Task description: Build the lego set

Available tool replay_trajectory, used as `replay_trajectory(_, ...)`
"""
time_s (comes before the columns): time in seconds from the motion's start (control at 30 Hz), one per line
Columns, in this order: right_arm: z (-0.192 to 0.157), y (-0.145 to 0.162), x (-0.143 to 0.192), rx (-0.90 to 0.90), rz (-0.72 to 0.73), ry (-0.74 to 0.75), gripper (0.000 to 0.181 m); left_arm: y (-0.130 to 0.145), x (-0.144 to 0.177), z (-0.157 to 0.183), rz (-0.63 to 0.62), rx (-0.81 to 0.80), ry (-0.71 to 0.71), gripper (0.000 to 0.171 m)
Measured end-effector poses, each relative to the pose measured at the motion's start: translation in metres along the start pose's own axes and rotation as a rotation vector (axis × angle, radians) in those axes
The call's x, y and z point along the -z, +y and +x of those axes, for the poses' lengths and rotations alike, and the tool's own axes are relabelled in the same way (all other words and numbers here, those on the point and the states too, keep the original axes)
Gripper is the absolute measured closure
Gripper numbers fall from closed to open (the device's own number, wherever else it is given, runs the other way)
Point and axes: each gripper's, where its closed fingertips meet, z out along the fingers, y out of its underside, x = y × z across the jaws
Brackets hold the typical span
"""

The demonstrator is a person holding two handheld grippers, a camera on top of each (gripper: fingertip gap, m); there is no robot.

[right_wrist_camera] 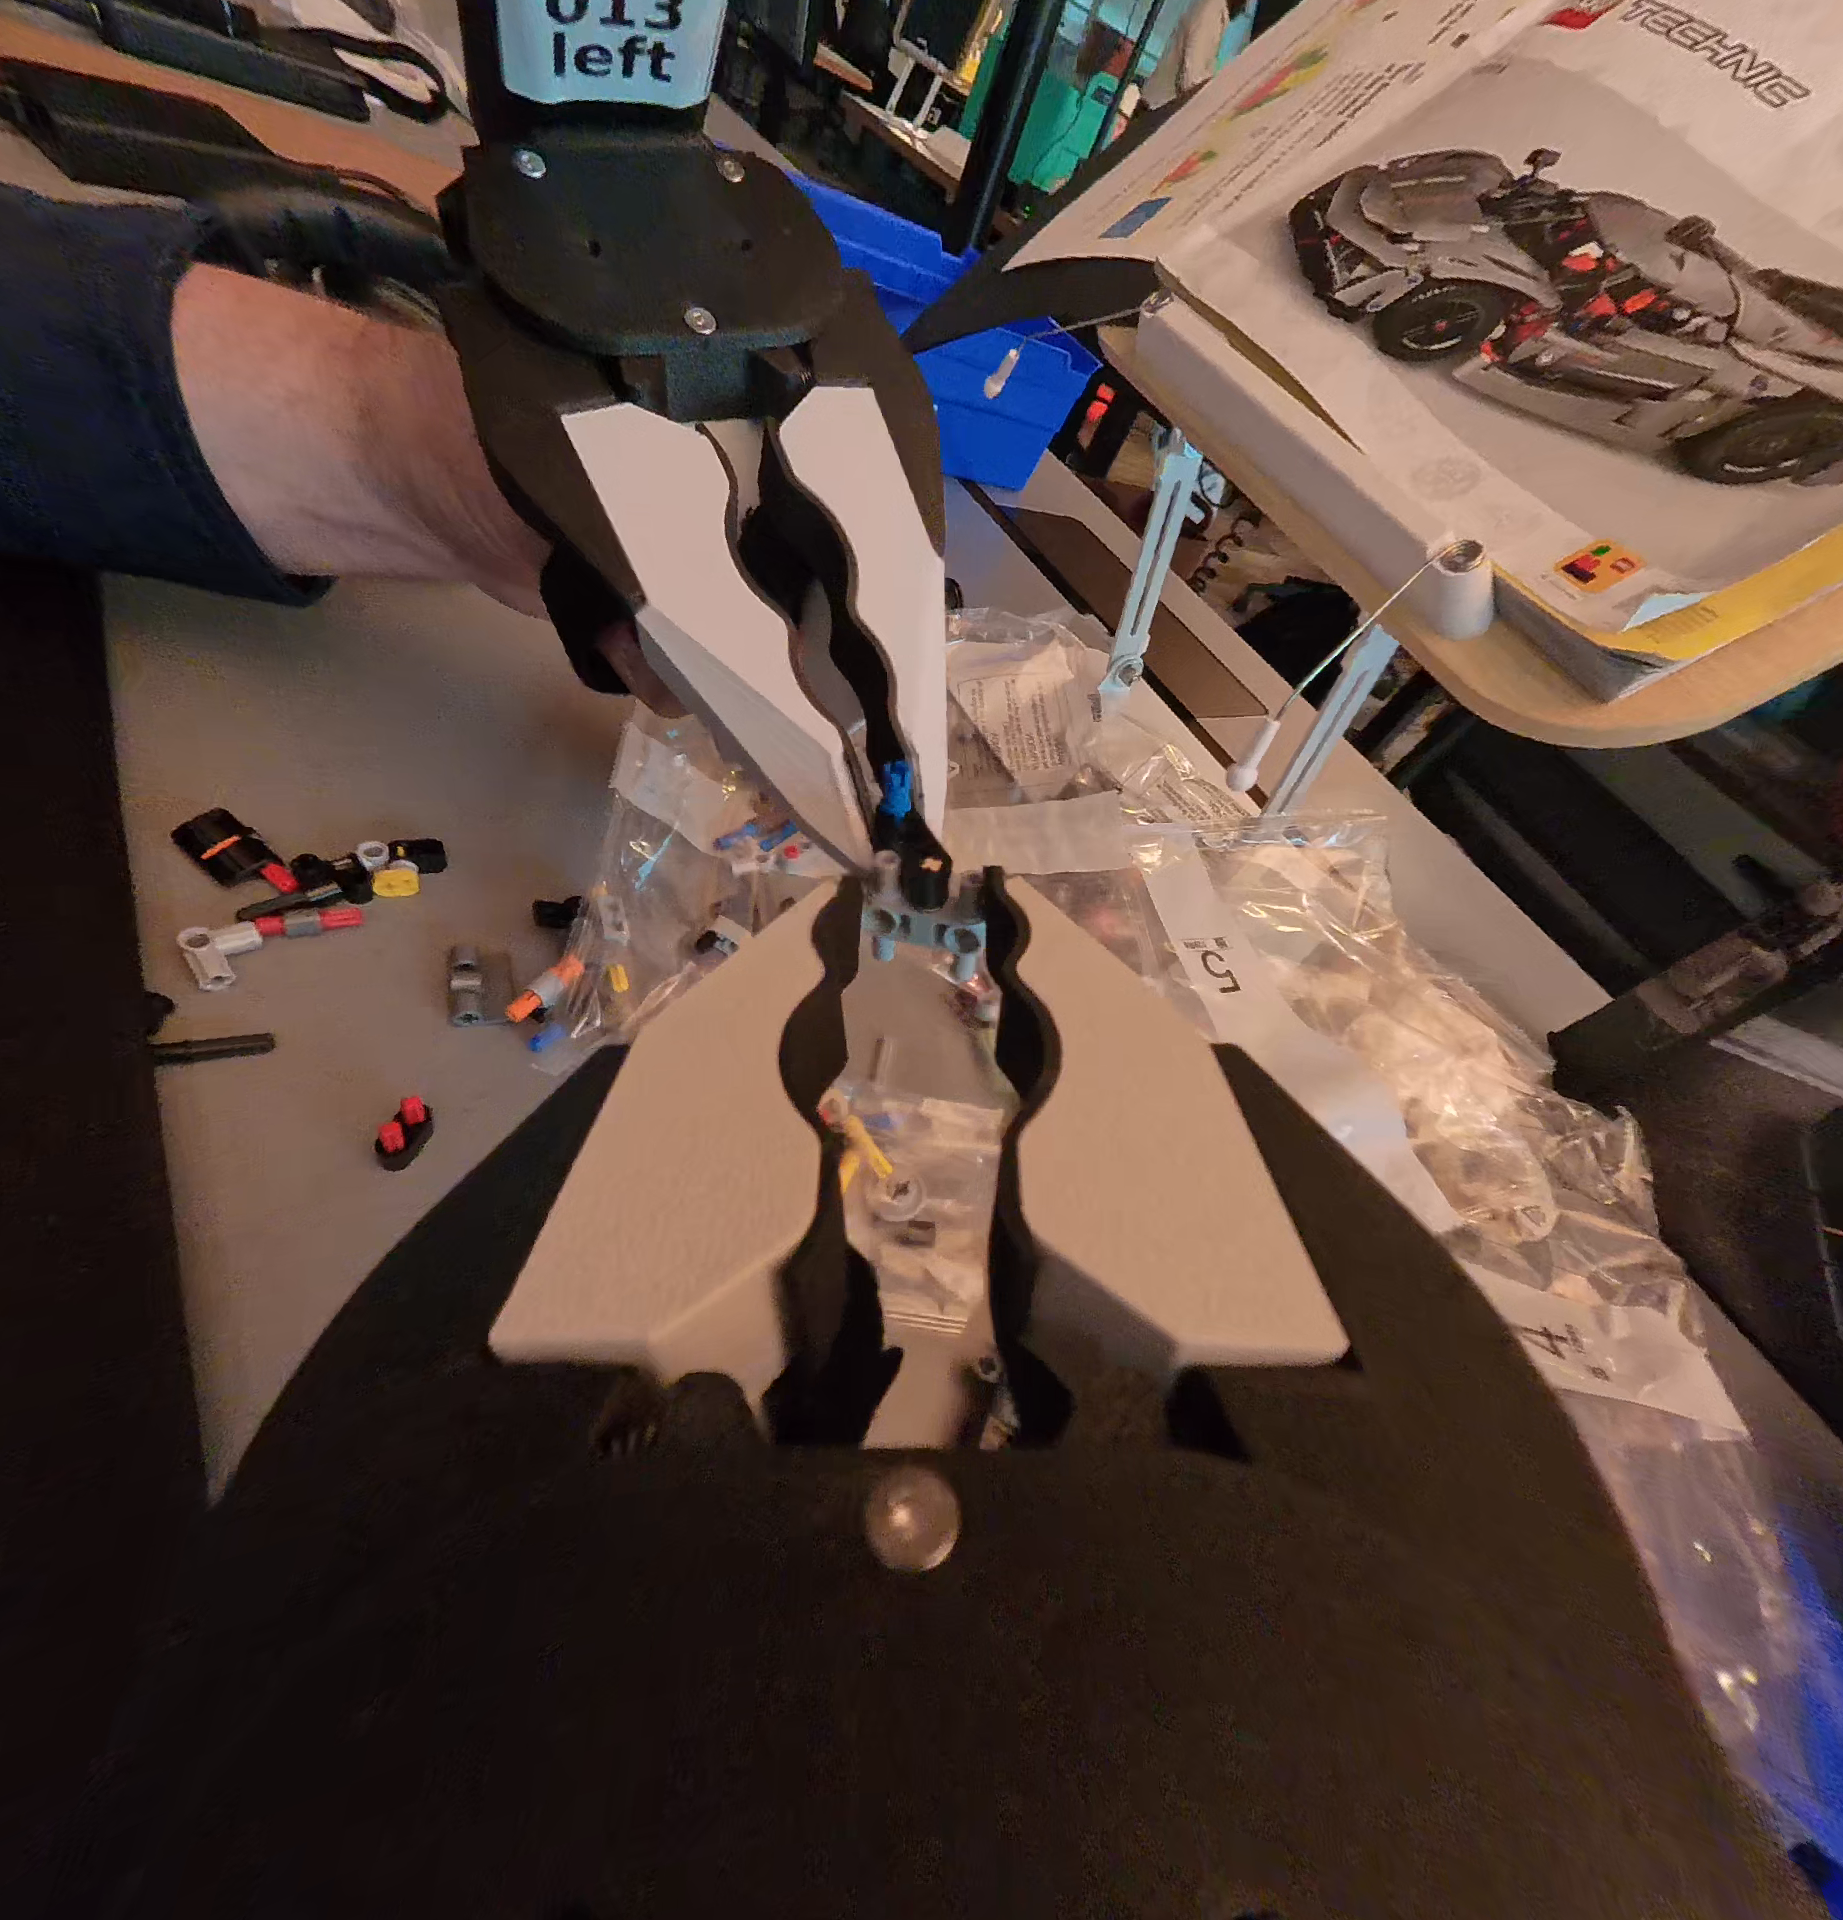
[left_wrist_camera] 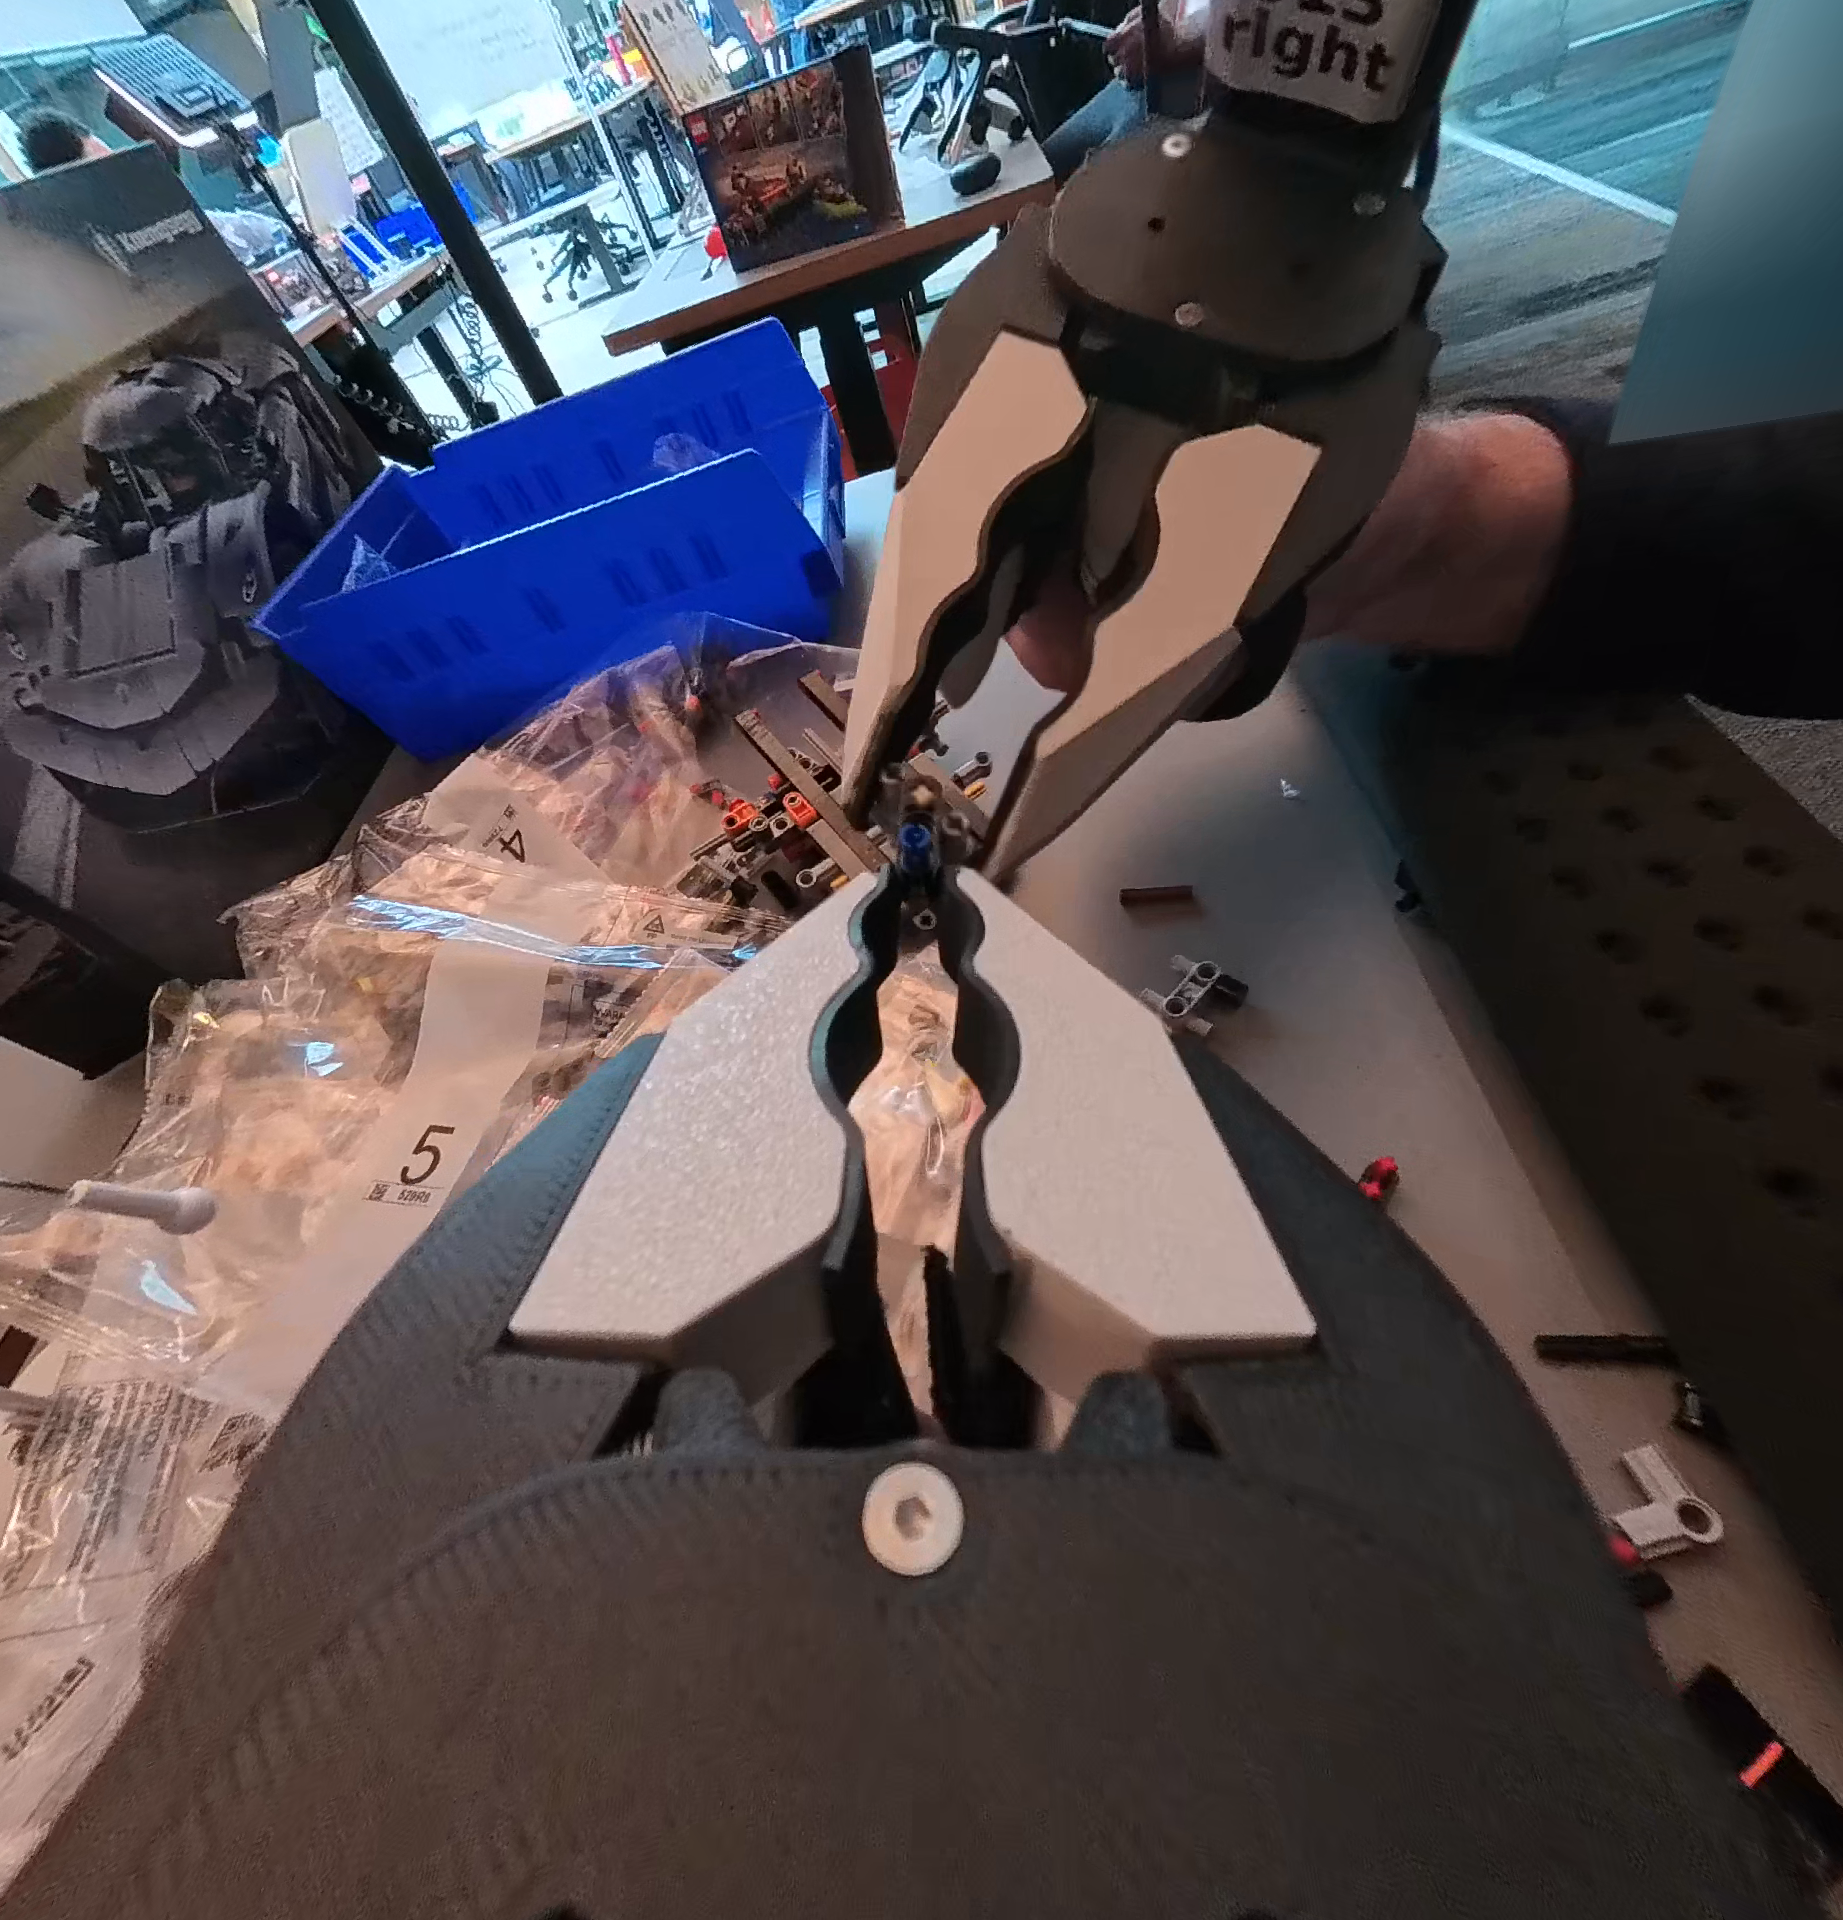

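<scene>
Pin (left_wrist_camera: 915, 854), blue with a black body, held upright between the two tongs above the table (left_wrist_camera: 1343, 1039); long axis runs along the left gripper's fingers, blue end toward that gripper in the right wrist view.
Left gripper (left_wrist_camera: 913, 883): clenched on the pin at its tips.
Right gripper (right_wrist_camera: 917, 904): tips close around a small grey connector (right_wrist_camera: 922, 930) with round holes, its long axis crosswise between the tips; firm grasp or loose contact cannot be told. Pin's black end meets this connector from above.
Assembly (left_wrist_camera: 792, 810): partly built dark frame with red and orange parts, lying on the table just beyond the tips in the left wrist view.
Bags (left_wrist_camera: 397, 1039): clear plastic, numbered, heaped under and beside both grippers.
Loose parts (right_wrist_camera: 304, 883): black, red, grey, yellow, scattered on the table, well apart from the pin.
Bins (left_wrist_camera: 584, 561): blue, behind the bags.
Booklet (right_wrist_camera: 1519, 312): on a stand, above the bags.
</scene>
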Motion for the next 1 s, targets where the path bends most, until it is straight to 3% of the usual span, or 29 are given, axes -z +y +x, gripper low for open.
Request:
replay_trajectory(0.57,-0.005,0.02,-0.007,0.093,-0.145,0.013,0.16,0.008,-0.006,0.006,-0.041,-0.024,0.02,0.164)
replay_trajectory(0.87,-0.035,0.023,-0.007,0.071,-0.113,-0.199,0.159,0.017,0.001,0.029,-0.051,0.04,0.209,0.166)
replay_trajectory(1.0,-0.027,0.021,-0.007,0.007,-0.094,-0.172,0.158,0.016,-0.001,0.022,-0.033,0.049,0.176,0.166)
